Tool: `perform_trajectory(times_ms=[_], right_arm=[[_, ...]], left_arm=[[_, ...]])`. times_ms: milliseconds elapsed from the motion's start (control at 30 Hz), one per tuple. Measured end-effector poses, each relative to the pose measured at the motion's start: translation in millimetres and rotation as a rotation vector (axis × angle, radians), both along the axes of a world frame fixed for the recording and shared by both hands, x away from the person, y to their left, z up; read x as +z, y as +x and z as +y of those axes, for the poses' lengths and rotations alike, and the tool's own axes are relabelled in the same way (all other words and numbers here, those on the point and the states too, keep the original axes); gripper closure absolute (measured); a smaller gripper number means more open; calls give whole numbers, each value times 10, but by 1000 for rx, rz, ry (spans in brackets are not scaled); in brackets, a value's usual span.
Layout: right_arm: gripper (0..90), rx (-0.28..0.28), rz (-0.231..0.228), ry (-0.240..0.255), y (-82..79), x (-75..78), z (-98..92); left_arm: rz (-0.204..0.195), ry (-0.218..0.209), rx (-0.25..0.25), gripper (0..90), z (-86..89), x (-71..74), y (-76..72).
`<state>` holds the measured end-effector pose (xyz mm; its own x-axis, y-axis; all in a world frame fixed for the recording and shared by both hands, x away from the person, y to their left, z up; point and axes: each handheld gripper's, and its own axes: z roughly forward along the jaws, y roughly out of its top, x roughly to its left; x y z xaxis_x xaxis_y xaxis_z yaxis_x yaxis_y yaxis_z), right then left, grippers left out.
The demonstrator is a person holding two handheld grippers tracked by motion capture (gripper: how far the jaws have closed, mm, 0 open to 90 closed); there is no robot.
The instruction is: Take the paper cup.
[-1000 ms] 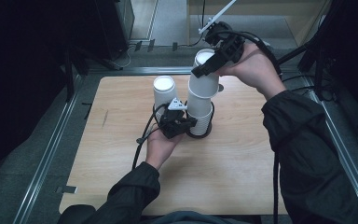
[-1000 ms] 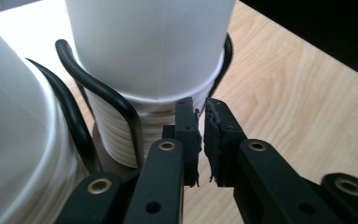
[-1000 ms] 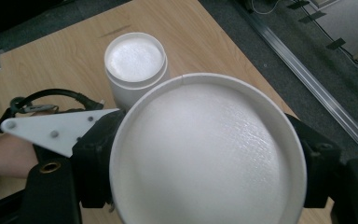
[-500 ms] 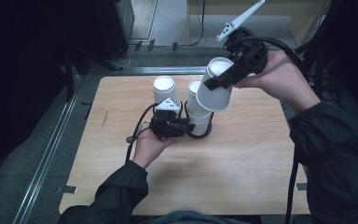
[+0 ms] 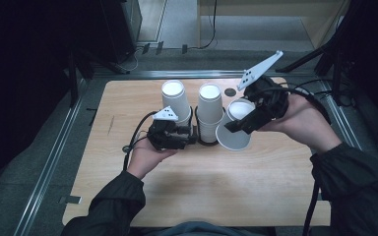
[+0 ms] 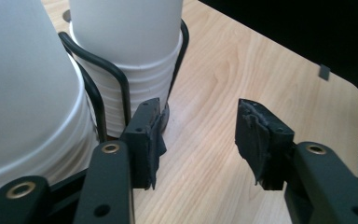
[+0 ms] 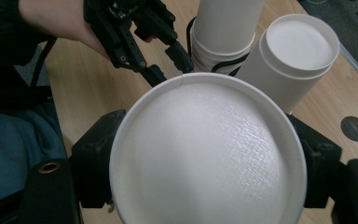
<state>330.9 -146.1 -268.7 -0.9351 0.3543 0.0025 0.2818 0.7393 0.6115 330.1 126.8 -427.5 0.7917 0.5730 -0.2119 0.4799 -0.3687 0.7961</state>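
Two stacks of upturned white paper cups, a left stack [image 5: 173, 100] and a middle stack [image 5: 210, 109], stand in a black wire holder [image 5: 197, 140] on the wooden table [image 5: 256, 187]. My right gripper [image 5: 236, 127] is shut on a single white cup [image 5: 233, 141], held tilted just right of the middle stack. In the right gripper view that cup [image 7: 205, 154] sits between both jaws. My left gripper [image 5: 191, 133] is at the foot of the stacks. Its jaws have just been opening, and in the left gripper view my left gripper [image 6: 198, 135] has only bare table between its pads, beside the wire holder [image 6: 116, 79].
A small dark round hole [image 5: 230, 92] lies in the tabletop behind the stacks. Metal rails [image 5: 54, 157] run along the table's sides. Cables trail from both grippers. The table's near half is bare wood.
The right hand carried the single cup off the top of the middle stack, down and to the right. The left gripper's jaws opened and drew back slightly from the stack's base.
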Motion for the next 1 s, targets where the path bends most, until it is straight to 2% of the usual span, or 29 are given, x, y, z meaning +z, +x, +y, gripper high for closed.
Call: perform_trajectory(times_ms=[33, 167, 233, 267, 367, 500, 567, 633, 700, 800, 833, 967, 1000], right_arm=[[248, 0, 0, 4, -6, -55, -12], [248, 2, -2, 21, -26, -269, -42], [249, 14, 1, 31, -32, -391, -58], [248, 13, 22, 42, -31, -468, -63], [248, 11, 38, 47, -24, -641, -69], [248, 7, 56, 46, -26, -898, -69], [248, 11, 70, 55, -32, -1033, -57], [248, 12, 71, 57, -37, -1106, -47], [248, 15, 82, 63, -40, -1209, -33], [248, 45, 84, 84, -67, -1352, -11], [248, 57, 81, 93, -83, -1397, -3], [248, 62, 90, 102, -119, -1586, 29], [248, 59, 97, 106, -124, -1642, 33]], left_arm=[[-4, -10, -7, 493, 16, -15, -10], [-43, 2, -17, 482, 124, -52, -73], [-36, -19, -14, 466, 186, -75, -90], [-34, -24, -16, 461, 210, -84, -93], [-26, -41, -13, 460, 267, -117, -114], [-8, -47, -34, 470, 285, -165, -132], [-14, -36, -49, 469, 279, -191, -146], [-20, -34, -62, 467, 274, -217, -161], [-9, -34, -77, 442, 274, -245, -165], [40, -34, -131, 384, 278, -299, -145], [41, -8, -142, 372, 277, -315, -148], [51, 13, -175, 285, 268, -354, -158], [50, 12, -199, 243, 267, -382, -165]])
